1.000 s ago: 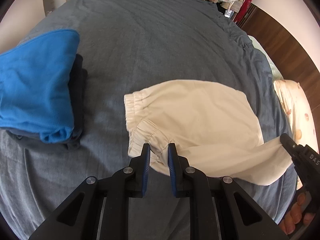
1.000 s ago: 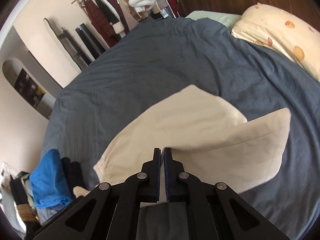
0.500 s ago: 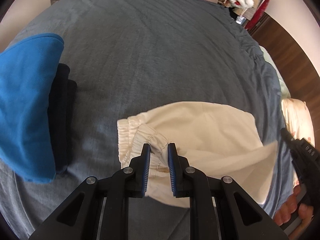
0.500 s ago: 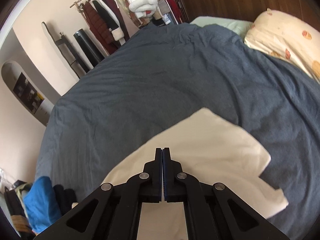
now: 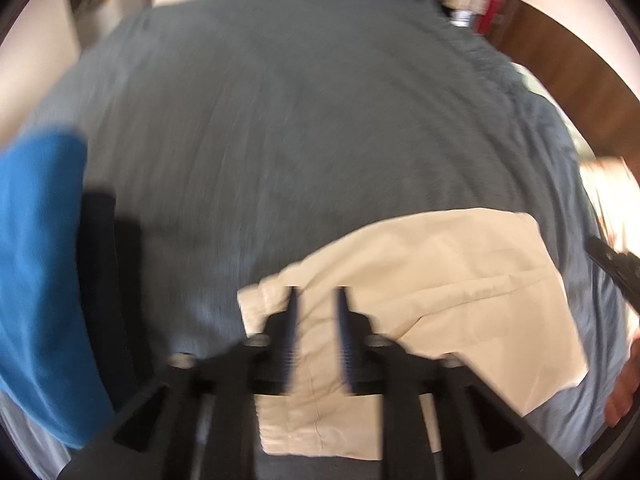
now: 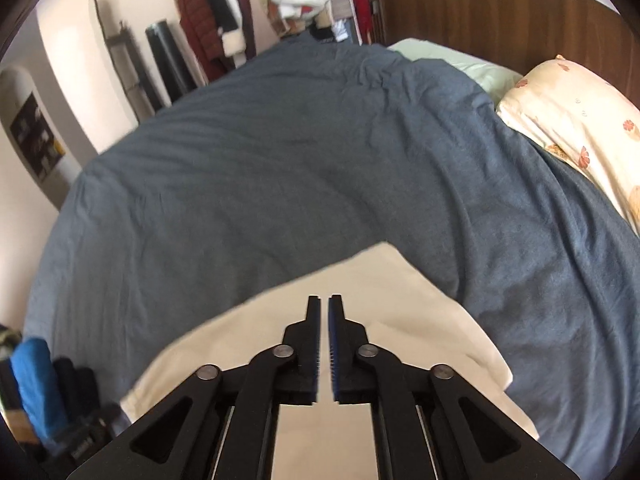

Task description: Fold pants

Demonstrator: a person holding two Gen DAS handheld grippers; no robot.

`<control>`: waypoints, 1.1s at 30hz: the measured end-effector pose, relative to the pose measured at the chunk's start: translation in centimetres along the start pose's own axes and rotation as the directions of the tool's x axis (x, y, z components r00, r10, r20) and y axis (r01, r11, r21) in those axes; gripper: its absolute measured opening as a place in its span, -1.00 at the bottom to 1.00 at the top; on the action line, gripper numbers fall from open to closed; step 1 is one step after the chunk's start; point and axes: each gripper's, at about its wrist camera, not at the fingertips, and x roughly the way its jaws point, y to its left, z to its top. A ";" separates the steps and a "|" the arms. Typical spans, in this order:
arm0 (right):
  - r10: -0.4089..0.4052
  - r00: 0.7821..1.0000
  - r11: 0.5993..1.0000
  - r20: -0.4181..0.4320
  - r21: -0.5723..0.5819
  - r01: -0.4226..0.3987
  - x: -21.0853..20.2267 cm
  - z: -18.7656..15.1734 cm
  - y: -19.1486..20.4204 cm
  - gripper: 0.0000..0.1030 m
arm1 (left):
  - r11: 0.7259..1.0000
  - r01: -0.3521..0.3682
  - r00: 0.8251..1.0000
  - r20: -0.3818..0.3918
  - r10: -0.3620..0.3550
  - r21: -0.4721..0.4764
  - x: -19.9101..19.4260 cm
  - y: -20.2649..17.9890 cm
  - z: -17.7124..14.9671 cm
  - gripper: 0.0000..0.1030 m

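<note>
The cream pants [image 5: 460, 280] lie folded flat on the grey-blue duvet [image 5: 320, 120], elastic waistband at the left end. My left gripper [image 5: 318, 296] hovers over that waistband with its jaws opening; cloth shows between the fingers, but the pads do not press it. The left wrist view is motion-blurred. In the right wrist view my right gripper [image 6: 325, 304] sits above the pants [image 6: 248, 328], its jaws opening a narrow slit with nothing clamped. The right gripper [image 5: 616, 268] and a person's hand [image 5: 624, 384] also show at the right edge of the left wrist view.
A folded blue garment [image 5: 36, 260] lies on dark clothes [image 5: 104, 280] at the left of the bed. A flowered pillow [image 6: 580, 120] and wooden headboard [image 6: 480, 12] are on the right. Hanging clothes [image 6: 224, 20] stand beyond the bed.
The lifted end of the pants has come down and now lies flat over the rest. Both grippers moved nearer the bed, and the right jaws have parted slightly, off the cloth.
</note>
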 end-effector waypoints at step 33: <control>0.077 0.991 0.976 -0.112 0.213 -0.052 2.9 -3.8 -15.9 -0.34 | 0.658 0.618 0.776 -0.471 -0.420 0.430 12.5 -24.7 4.8 -0.07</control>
